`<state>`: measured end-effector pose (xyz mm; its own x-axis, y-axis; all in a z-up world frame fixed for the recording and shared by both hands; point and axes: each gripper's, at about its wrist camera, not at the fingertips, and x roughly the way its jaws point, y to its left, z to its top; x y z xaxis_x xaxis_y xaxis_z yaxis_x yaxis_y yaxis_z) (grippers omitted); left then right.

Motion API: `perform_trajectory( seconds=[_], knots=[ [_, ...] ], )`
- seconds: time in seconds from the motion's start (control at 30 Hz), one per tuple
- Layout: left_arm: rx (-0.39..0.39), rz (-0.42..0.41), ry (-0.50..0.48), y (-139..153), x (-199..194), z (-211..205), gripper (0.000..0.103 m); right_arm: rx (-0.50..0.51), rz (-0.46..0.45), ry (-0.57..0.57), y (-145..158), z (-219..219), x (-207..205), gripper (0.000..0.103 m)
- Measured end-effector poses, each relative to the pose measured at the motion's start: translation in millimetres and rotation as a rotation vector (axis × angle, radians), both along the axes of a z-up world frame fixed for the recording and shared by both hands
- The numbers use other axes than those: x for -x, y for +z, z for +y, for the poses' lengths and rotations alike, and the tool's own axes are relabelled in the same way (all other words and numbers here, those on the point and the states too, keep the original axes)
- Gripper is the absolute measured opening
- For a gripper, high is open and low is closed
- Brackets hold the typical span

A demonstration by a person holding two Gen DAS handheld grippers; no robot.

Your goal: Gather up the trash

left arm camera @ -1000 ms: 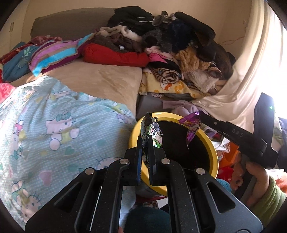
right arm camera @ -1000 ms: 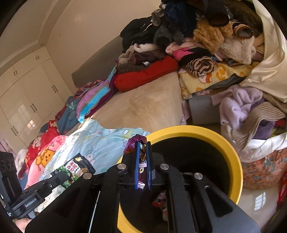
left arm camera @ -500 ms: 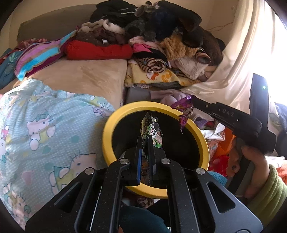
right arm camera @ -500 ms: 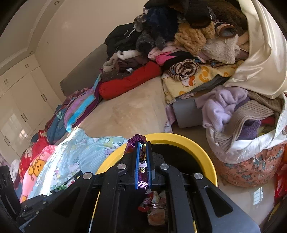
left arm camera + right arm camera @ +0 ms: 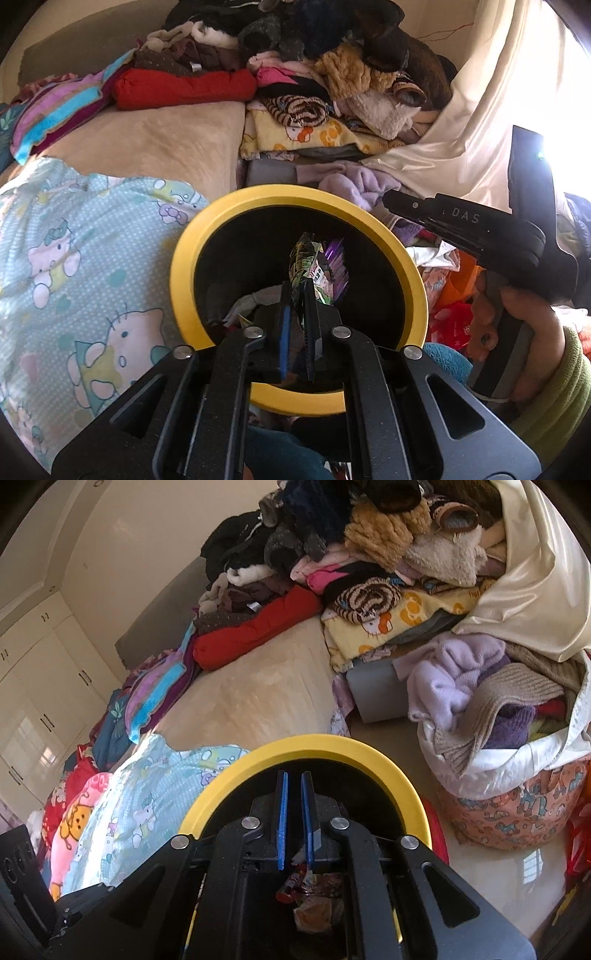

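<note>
A yellow-rimmed black bin [image 5: 192, 236] stands beside the bed; it also shows in the right wrist view [image 5: 332, 744]. My left gripper [image 5: 297, 299] is over the bin mouth, shut on a green snack wrapper [image 5: 304, 258]. A purple wrapper [image 5: 338, 271] is in the air inside the bin, just right of the green one. My right gripper [image 5: 294, 794] is over the bin with its blue pads slightly apart and nothing between them. Its black body shows at the right in the left wrist view [image 5: 461, 225]. Wrappers [image 5: 314, 897] lie at the bin's bottom.
The bed [image 5: 147, 133] carries a Hello Kitty blanket [image 5: 74, 258] and a tall pile of clothes [image 5: 332, 74]. A white bag of clothes [image 5: 498, 709] stands right of the bin. White cupboards [image 5: 33, 686] line the far left.
My right gripper has opened and let go of the purple wrapper, which now drops into the bin. My left gripper has moved further over the bin mouth with the green wrapper.
</note>
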<state>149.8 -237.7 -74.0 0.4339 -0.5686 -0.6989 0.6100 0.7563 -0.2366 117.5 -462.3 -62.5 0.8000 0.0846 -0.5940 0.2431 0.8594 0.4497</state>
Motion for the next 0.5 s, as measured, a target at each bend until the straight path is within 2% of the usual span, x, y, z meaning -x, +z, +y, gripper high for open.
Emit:
perform_trajectory(
  seconds=[0.1, 0.33, 0.47, 0.5],
  knots=[
    [0.002, 0.022, -0.001, -4.5, -3.3, -3.5, 0.006, -0.005, 0.016, -0.002, -2.7, -2.6, 0.8, 0.010],
    [-0.005, 0.021, 0.019, -3.6, -3.7, -5.1, 0.042, 0.025, 0.035, 0.018, 0.8, -3.7, 7.5, 0.026],
    [-0.014, 0.009, 0.051, -0.1, -3.8, 0.9, 0.055, 0.034, 0.033, 0.016, 6.3, -5.0, 16.6, 0.046],
    [-0.018, 0.006, 0.059, 1.0, -3.7, 2.6, 0.062, 0.031, 0.030, 0.015, 8.1, -4.8, 18.7, 0.051]
  ],
)
